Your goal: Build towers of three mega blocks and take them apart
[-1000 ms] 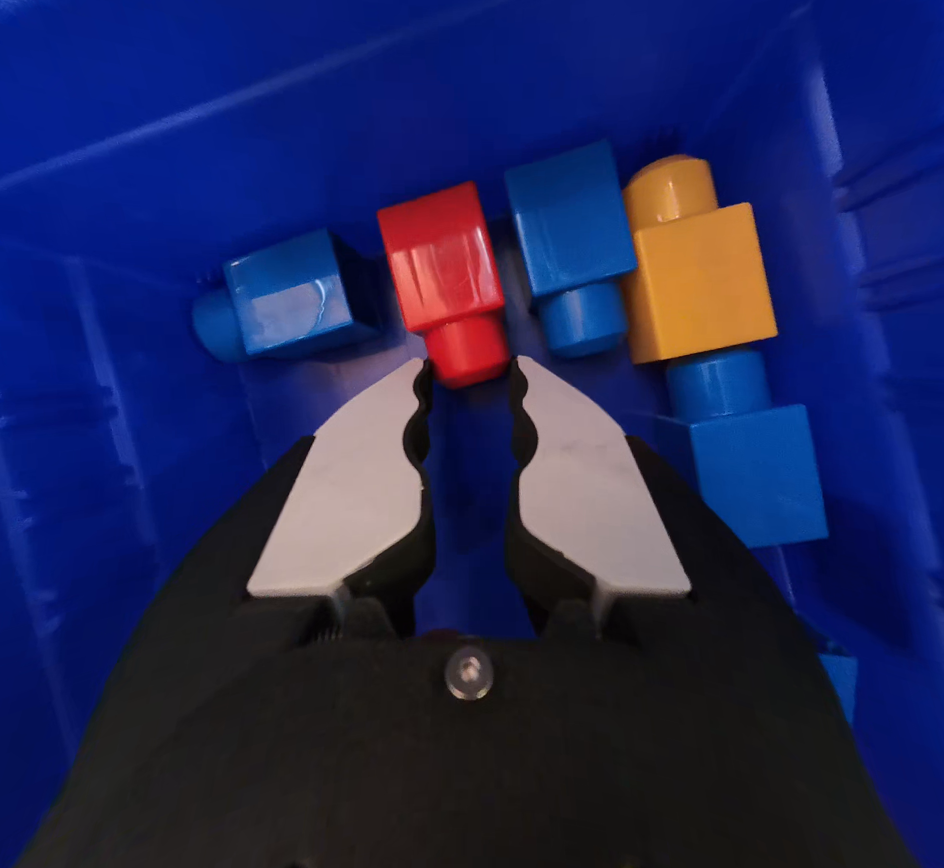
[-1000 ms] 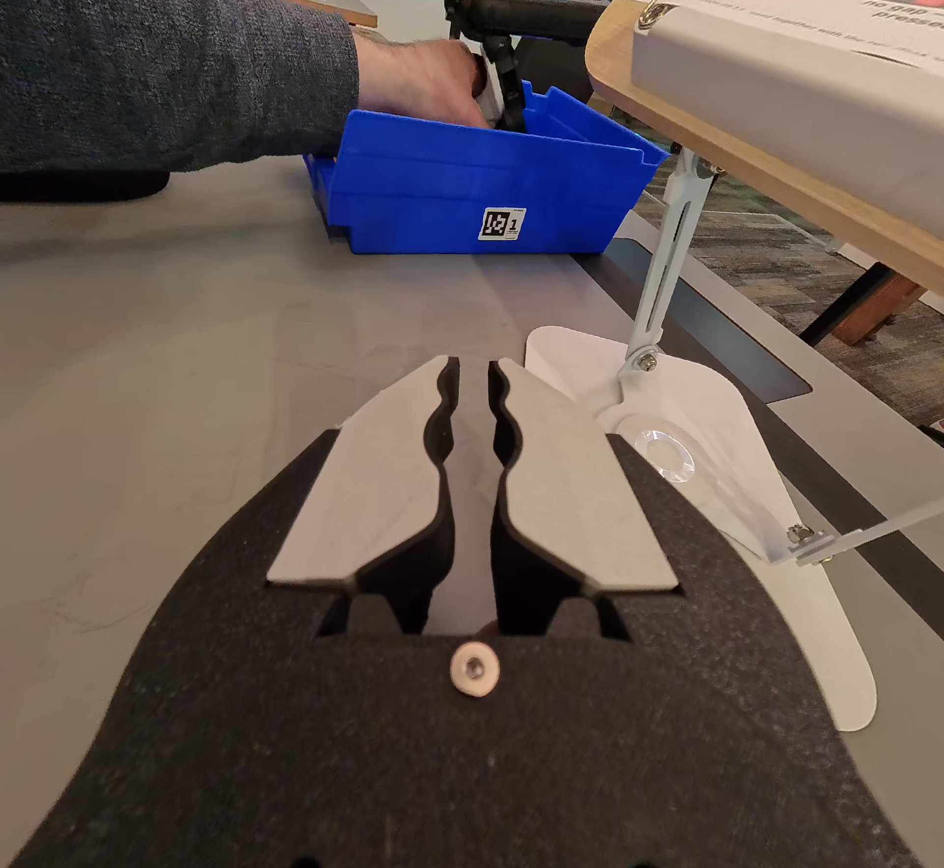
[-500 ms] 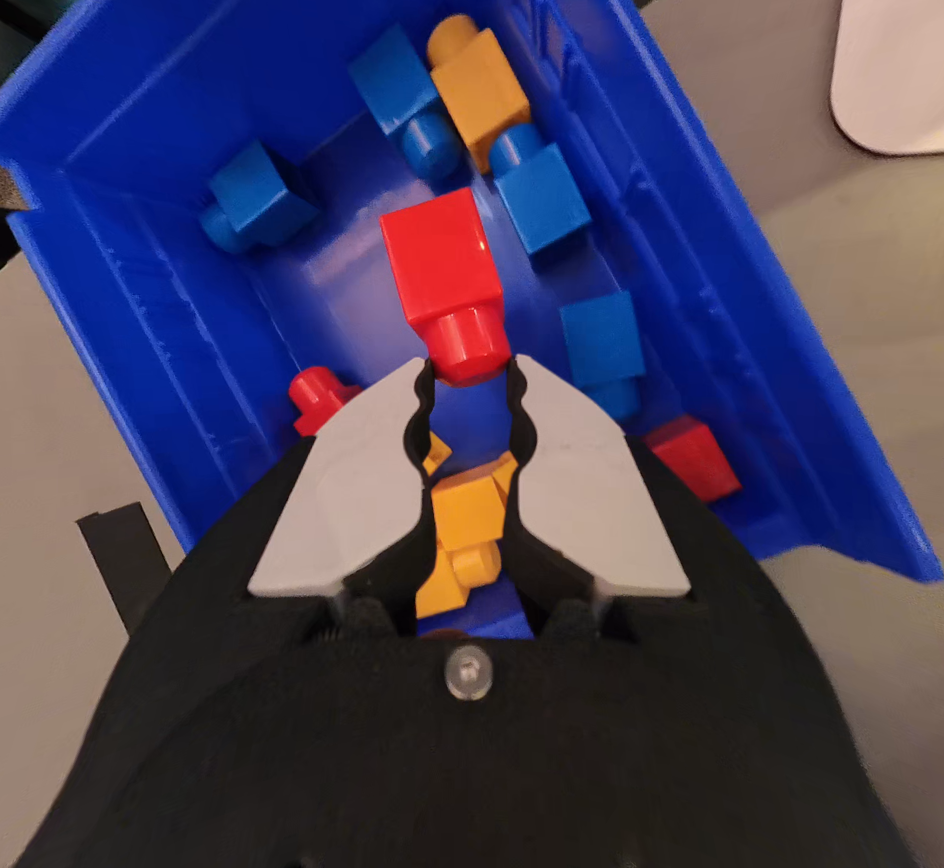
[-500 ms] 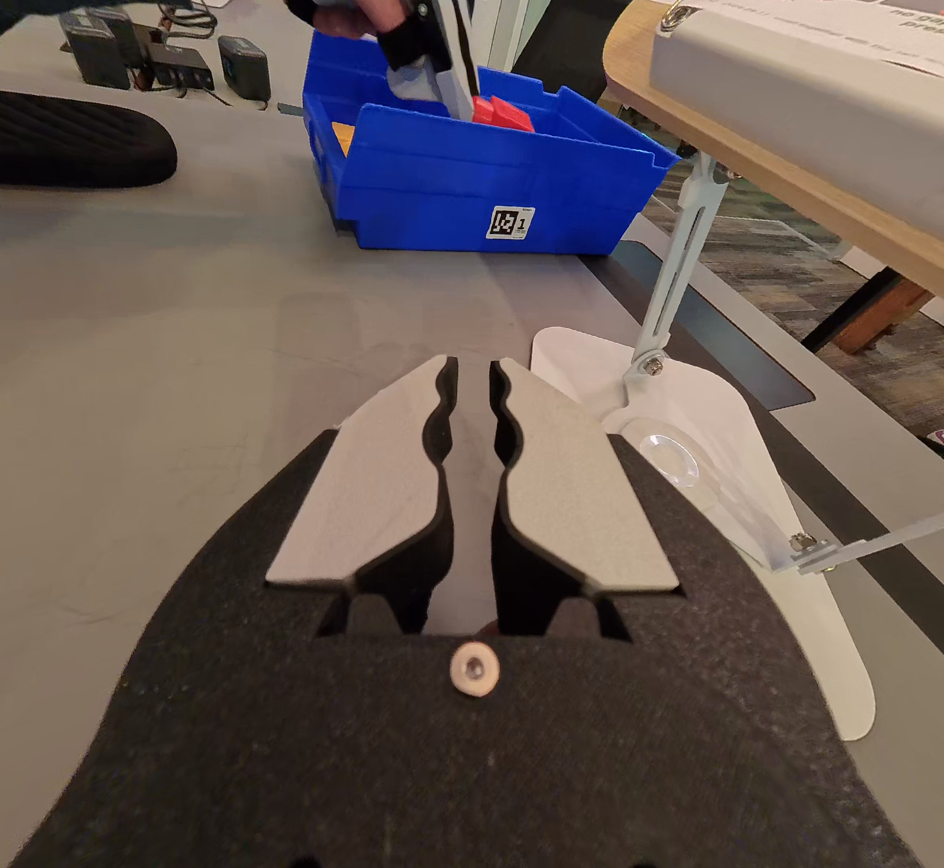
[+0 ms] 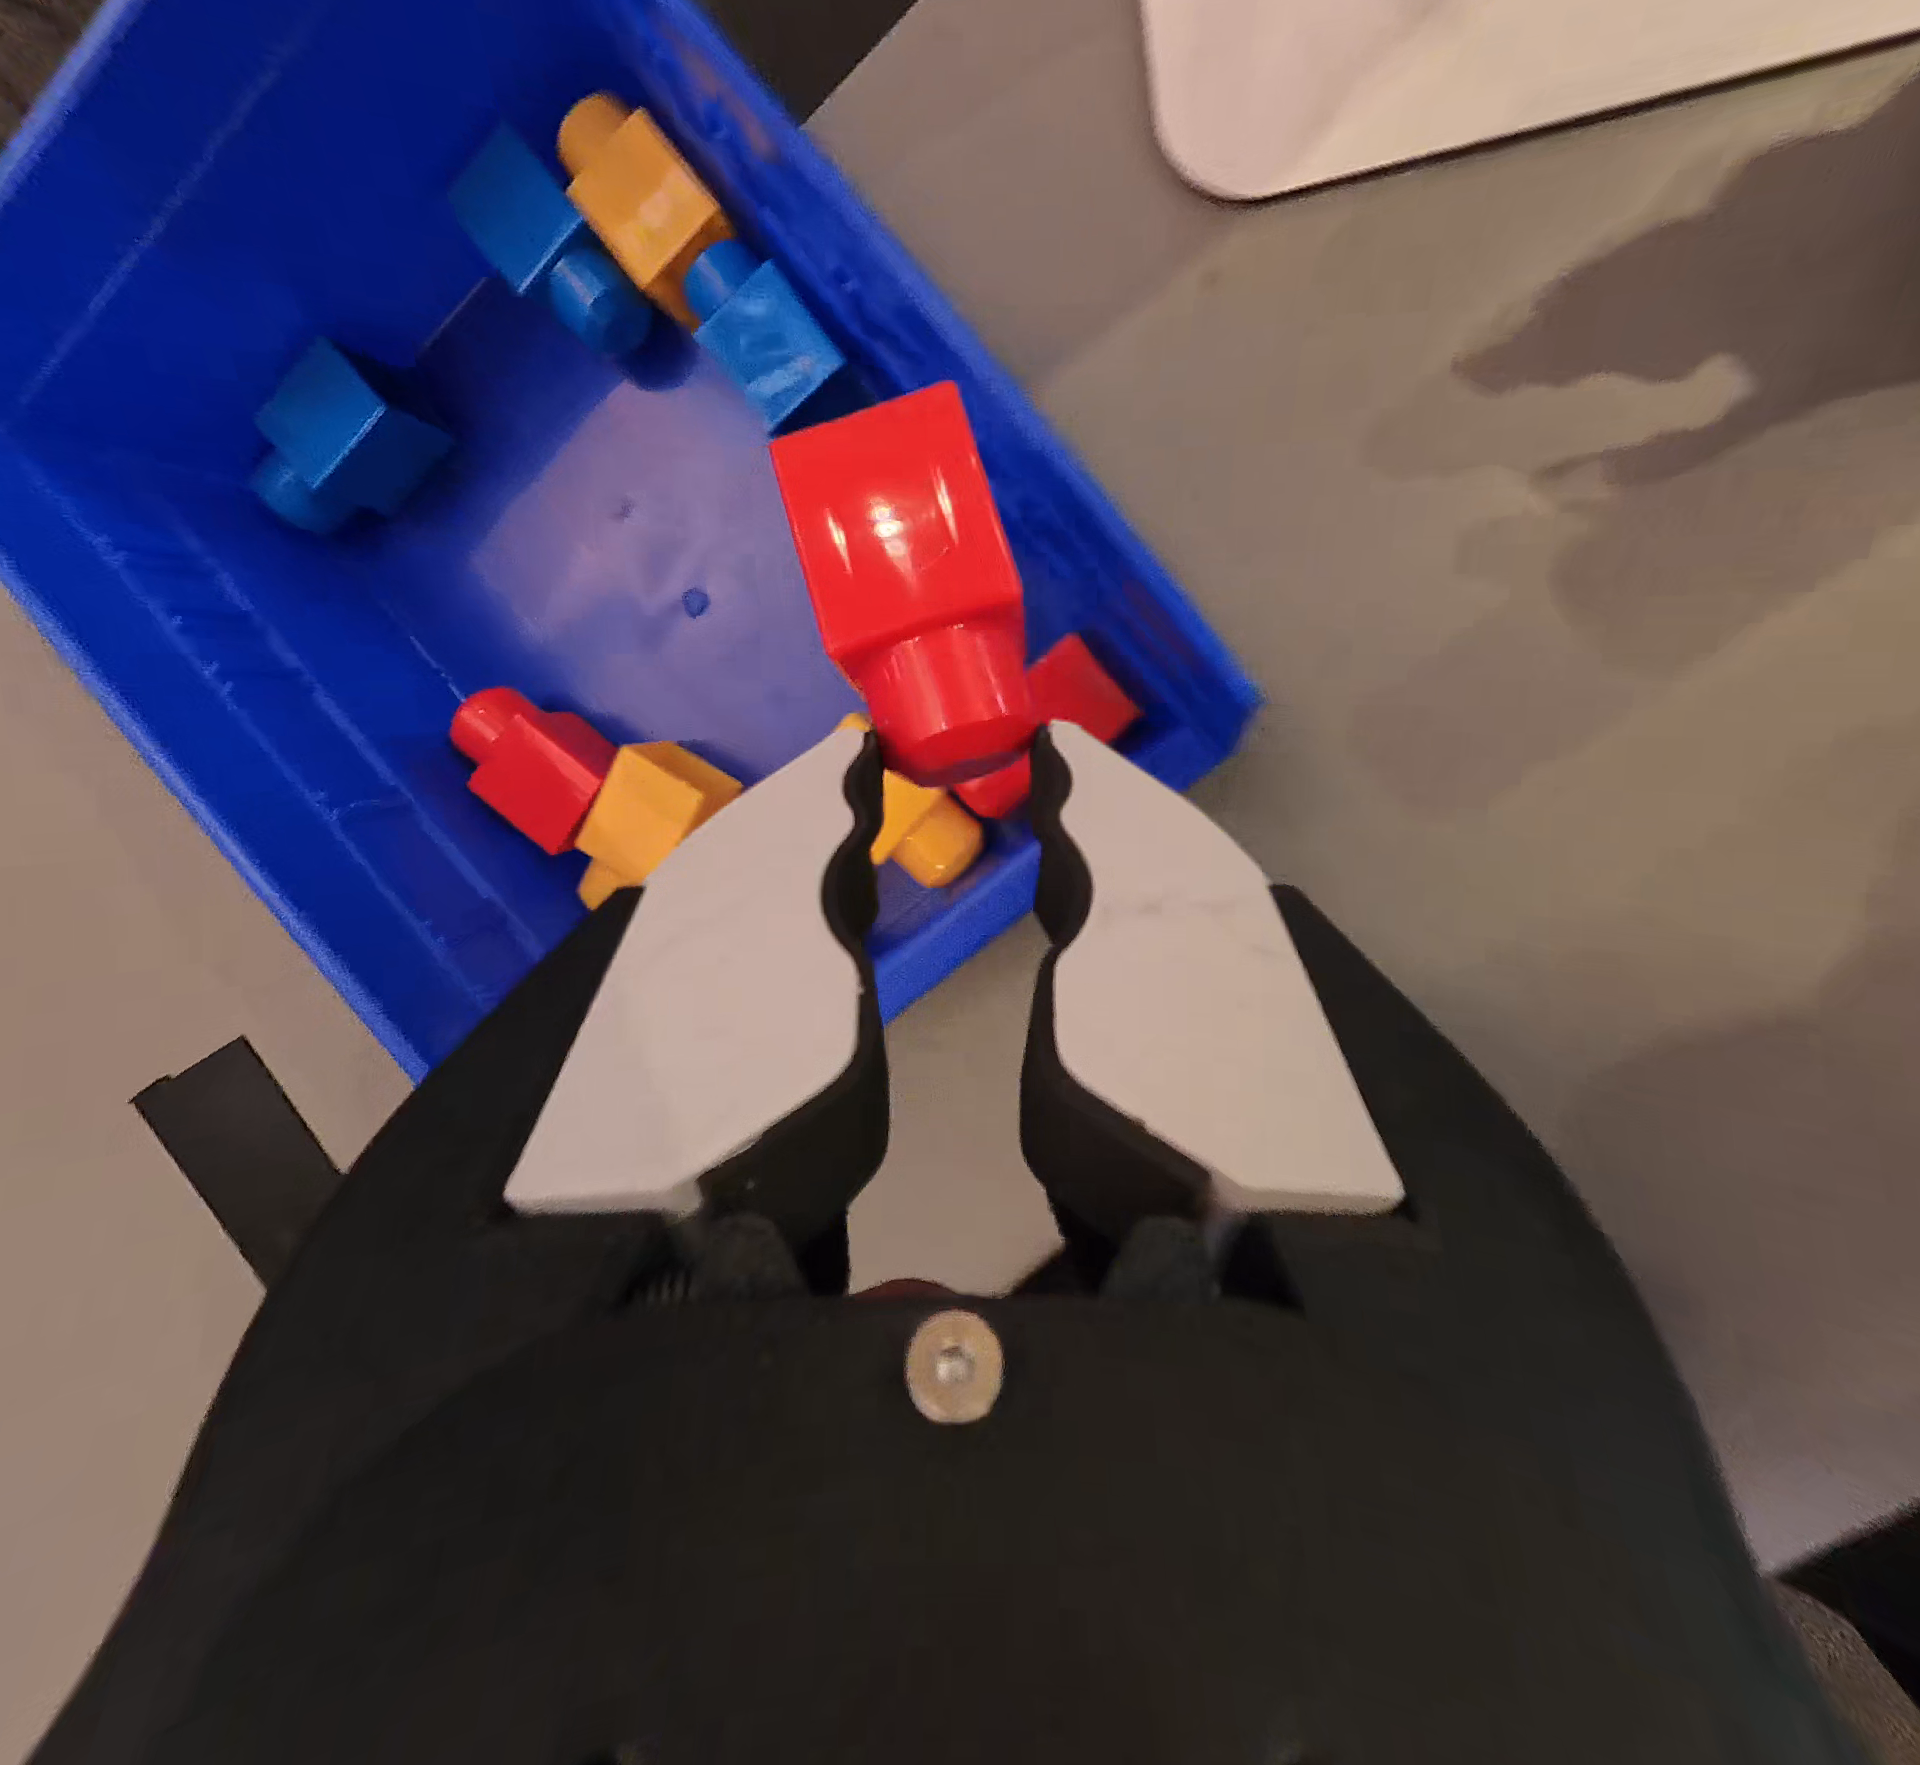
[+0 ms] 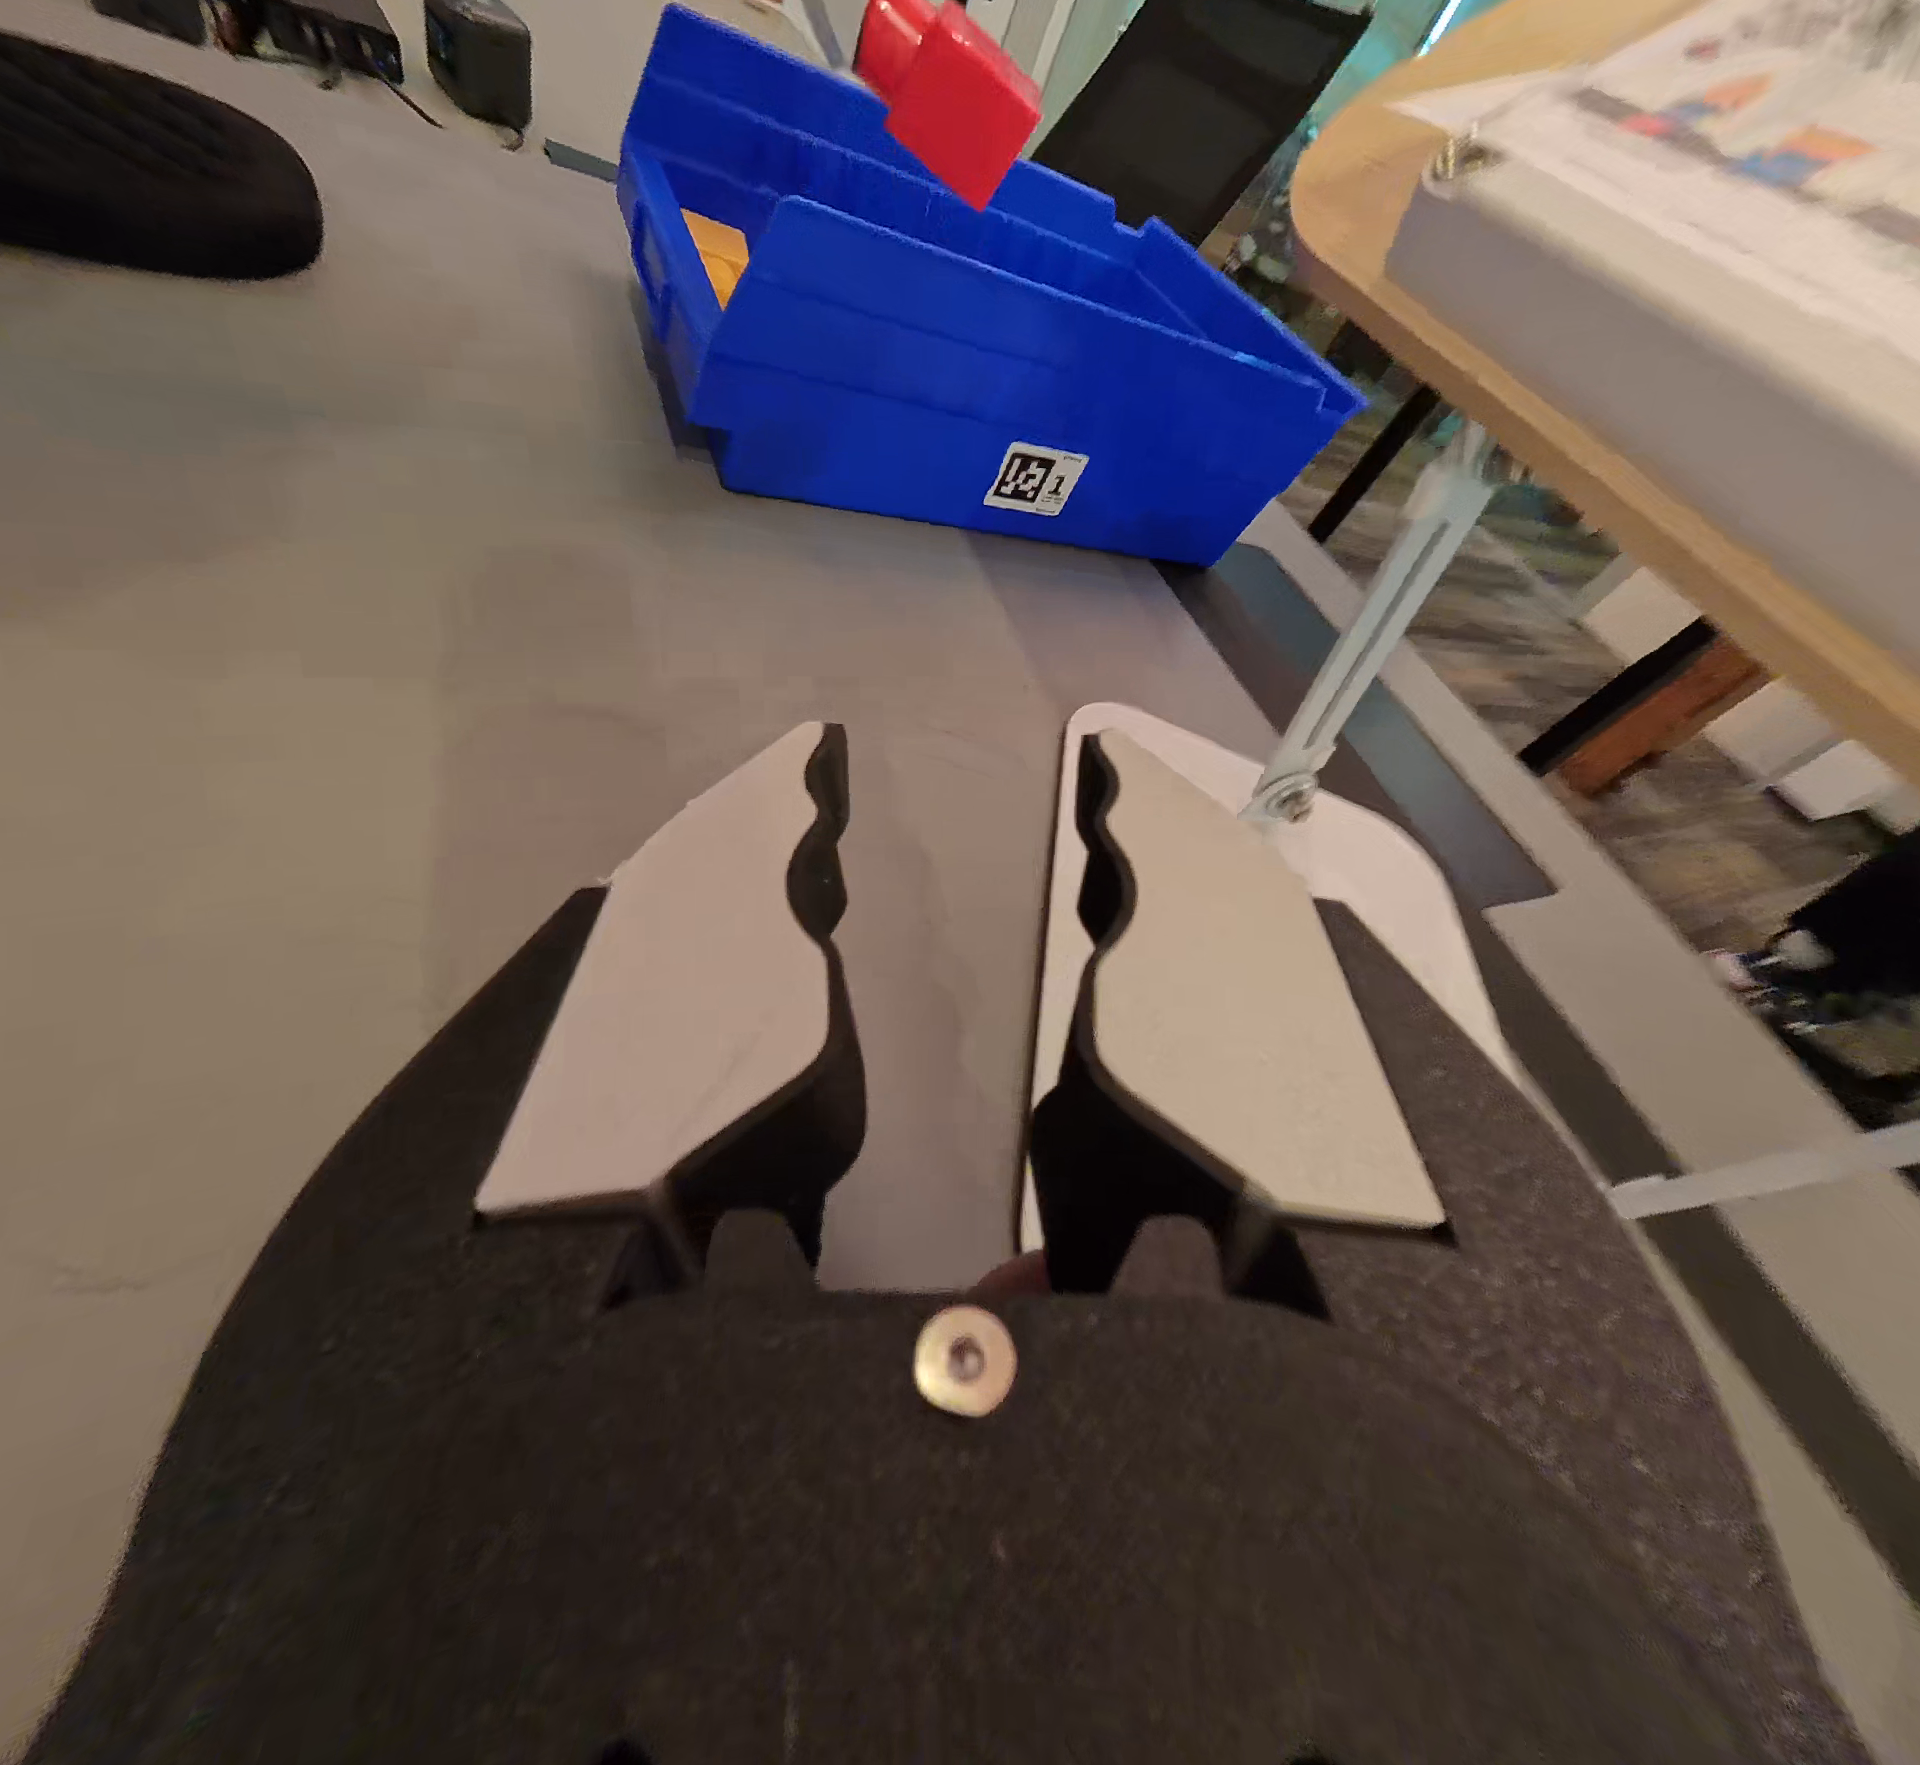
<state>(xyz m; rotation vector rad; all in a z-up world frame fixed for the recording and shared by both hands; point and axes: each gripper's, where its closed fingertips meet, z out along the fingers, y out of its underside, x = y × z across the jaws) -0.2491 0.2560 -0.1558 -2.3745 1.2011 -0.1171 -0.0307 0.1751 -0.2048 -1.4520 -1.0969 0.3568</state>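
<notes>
My left gripper (image 5: 951,759) is shut on the stud of a red mega block (image 5: 899,562) and holds it high above the blue bin (image 5: 270,676). The bin holds several loose blocks: blue ones (image 5: 348,458), yellow ones (image 5: 639,203) and red ones (image 5: 530,765). In the right wrist view the held red block (image 6: 956,100) hangs in the air over the bin (image 6: 935,385). My right gripper (image 6: 951,749) is open and empty, low over the grey table (image 6: 312,572), well short of the bin.
A white base plate (image 5: 1507,1) with a metal stand (image 6: 1371,645) lies right of the bin. A wooden board with a white box and a printed sheet (image 6: 1662,188) overhangs at the right. Black devices (image 6: 312,22) and a black pad (image 6: 135,177) sit far left. Left tips to right tips: about 25 cm.
My left gripper has lifted the red block out of the bin and carried it up and to the right. My right gripper has opened wider.
</notes>
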